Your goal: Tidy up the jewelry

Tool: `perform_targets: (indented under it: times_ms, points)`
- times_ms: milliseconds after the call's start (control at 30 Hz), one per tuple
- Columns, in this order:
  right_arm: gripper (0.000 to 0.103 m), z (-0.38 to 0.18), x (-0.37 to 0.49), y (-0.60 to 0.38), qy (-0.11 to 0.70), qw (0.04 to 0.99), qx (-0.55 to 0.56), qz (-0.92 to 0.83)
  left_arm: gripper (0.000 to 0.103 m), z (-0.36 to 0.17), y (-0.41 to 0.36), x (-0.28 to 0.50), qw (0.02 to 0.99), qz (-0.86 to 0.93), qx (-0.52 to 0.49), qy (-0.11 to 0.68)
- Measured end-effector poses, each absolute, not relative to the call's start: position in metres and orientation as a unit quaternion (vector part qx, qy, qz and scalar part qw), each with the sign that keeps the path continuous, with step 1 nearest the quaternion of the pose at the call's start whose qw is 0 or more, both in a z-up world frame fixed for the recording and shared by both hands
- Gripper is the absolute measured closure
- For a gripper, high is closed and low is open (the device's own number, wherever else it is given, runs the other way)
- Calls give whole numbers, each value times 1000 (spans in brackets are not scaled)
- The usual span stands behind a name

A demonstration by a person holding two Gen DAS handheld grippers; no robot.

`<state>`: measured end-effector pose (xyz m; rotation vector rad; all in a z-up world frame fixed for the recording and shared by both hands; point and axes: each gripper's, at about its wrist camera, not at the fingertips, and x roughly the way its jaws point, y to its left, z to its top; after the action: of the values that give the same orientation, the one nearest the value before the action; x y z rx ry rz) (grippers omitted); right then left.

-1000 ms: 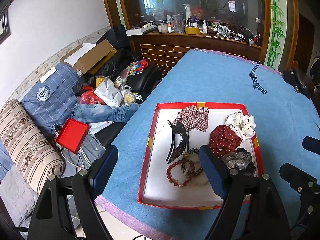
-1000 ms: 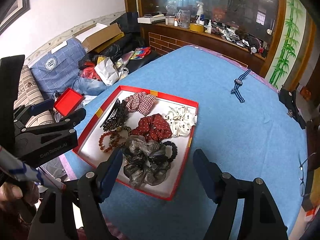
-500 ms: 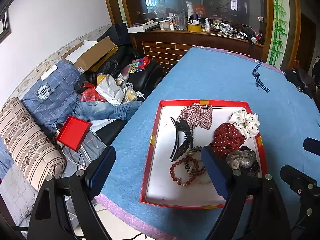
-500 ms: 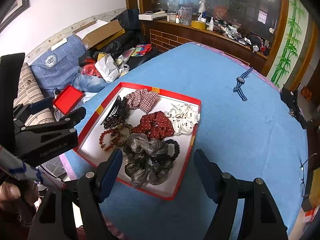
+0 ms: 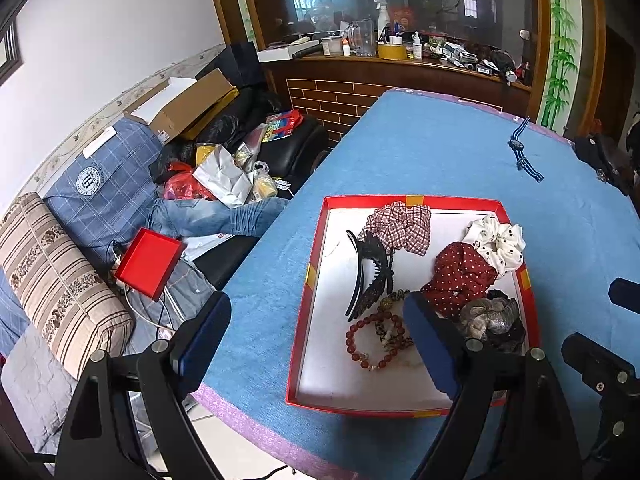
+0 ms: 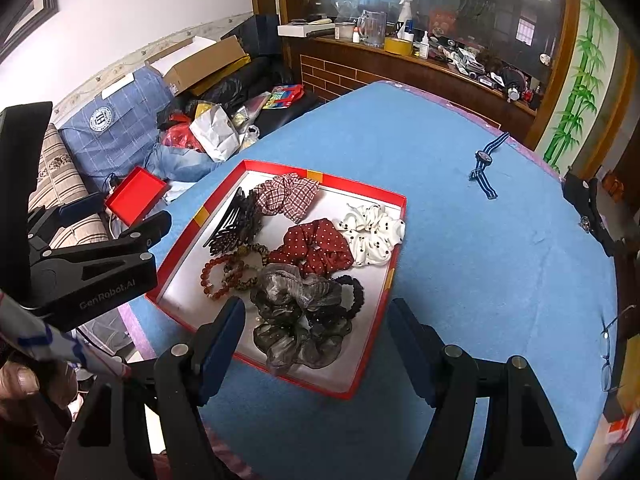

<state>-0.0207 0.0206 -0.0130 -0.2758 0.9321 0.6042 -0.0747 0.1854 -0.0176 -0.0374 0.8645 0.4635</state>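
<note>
A red tray (image 5: 316, 256) (image 6: 372, 376) with a white floor sits on the blue table. It holds a checked scrunchie (image 5: 404, 224) (image 6: 286, 196), a white dotted scrunchie (image 5: 500, 242) (image 6: 374, 234), a red dotted scrunchie (image 5: 460, 276) (image 6: 316, 246), a grey sheer scrunchie (image 6: 300, 312), a black claw clip (image 5: 370, 276) (image 6: 236, 224) and a red bead bracelet (image 5: 370, 344) (image 6: 214, 276). My left gripper (image 5: 316, 336) is open and empty above the tray's near left edge. My right gripper (image 6: 316, 340) is open and empty above the grey scrunchie.
A striped watch (image 5: 520, 150) (image 6: 482, 164) lies far right on the table. Glasses (image 6: 612, 344) lie at the right edge. A cluttered sofa (image 5: 120, 208) with a small red box (image 5: 150, 262) stands left of the table. A wooden counter (image 5: 400, 68) is behind.
Both grippers have drawn slightly back and up from the tray, so it looks a little farther away. Nothing in the tray has moved. Both stay open.
</note>
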Motion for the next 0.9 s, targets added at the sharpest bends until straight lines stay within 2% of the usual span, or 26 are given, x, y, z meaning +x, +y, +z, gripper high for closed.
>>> perform_targets:
  times_ms: [900]
  points:
    - [25, -20, -12, 25, 455, 836, -131, 279, 11, -21, 203, -75, 874, 244, -37, 419]
